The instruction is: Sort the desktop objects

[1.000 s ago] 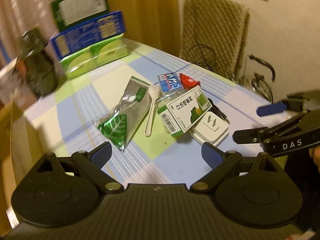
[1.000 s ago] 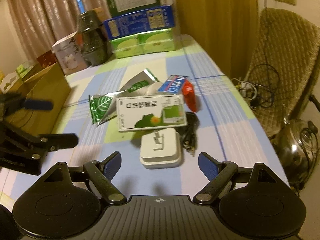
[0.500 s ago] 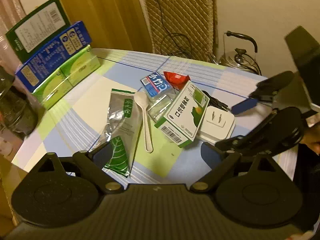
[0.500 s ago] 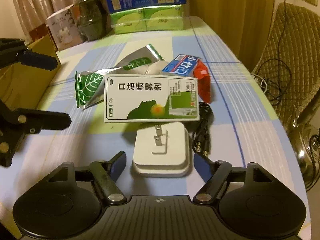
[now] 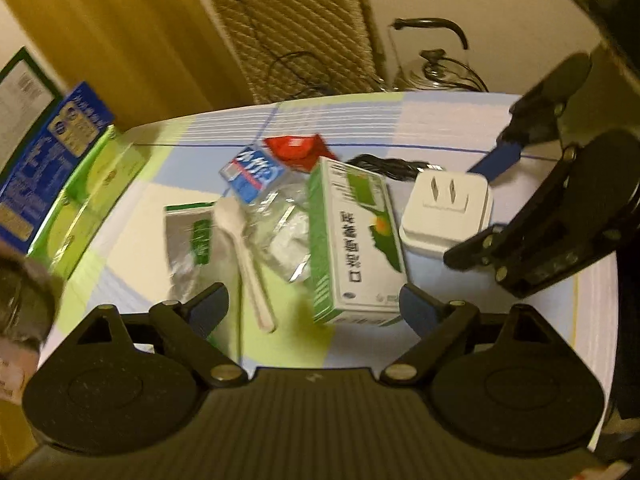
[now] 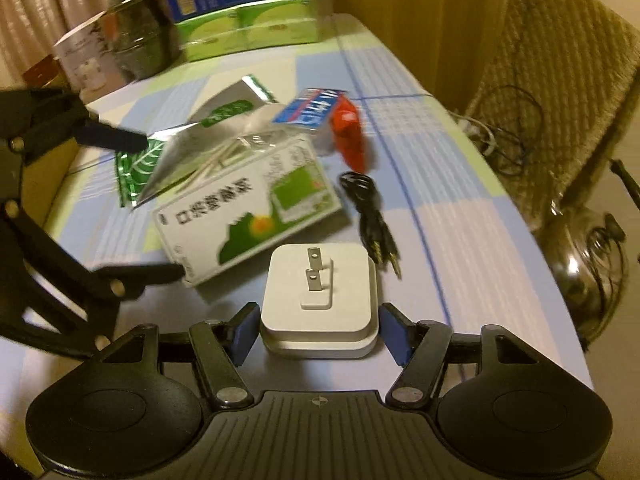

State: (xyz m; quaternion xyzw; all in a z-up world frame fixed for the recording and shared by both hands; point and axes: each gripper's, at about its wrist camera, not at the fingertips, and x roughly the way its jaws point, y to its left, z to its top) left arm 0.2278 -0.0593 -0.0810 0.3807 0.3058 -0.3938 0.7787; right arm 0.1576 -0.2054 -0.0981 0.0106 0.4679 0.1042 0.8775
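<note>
A pile lies on the checked tablecloth: a green-white medicine box point(image 5: 356, 240) point(image 6: 248, 212), a white plug adapter point(image 5: 446, 212) point(image 6: 320, 300), a white plastic spoon point(image 5: 248, 252), a silver-green leaf pouch point(image 5: 190, 240) point(image 6: 180, 152), a blue packet point(image 5: 252, 172) point(image 6: 312, 110), a red packet point(image 5: 294, 148) point(image 6: 350, 132) and a black cable point(image 6: 372, 216). My left gripper point(image 5: 314, 304) is open, its fingers either side of the box's near end. My right gripper point(image 6: 320, 332) is open with the adapter between its fingers.
Stacked green and blue boxes point(image 6: 244, 12) and a dark wrapped jar point(image 6: 136, 32) stand at the table's far end. A cardboard box point(image 6: 44, 196) sits at the left edge. A woven chair point(image 6: 560, 80) and a kettle point(image 6: 588, 264) are beyond the right edge.
Both grippers moved in toward the pile. The left now straddles the medicine box, which has turned slightly. The right has closed in until the adapter sits between its fingers.
</note>
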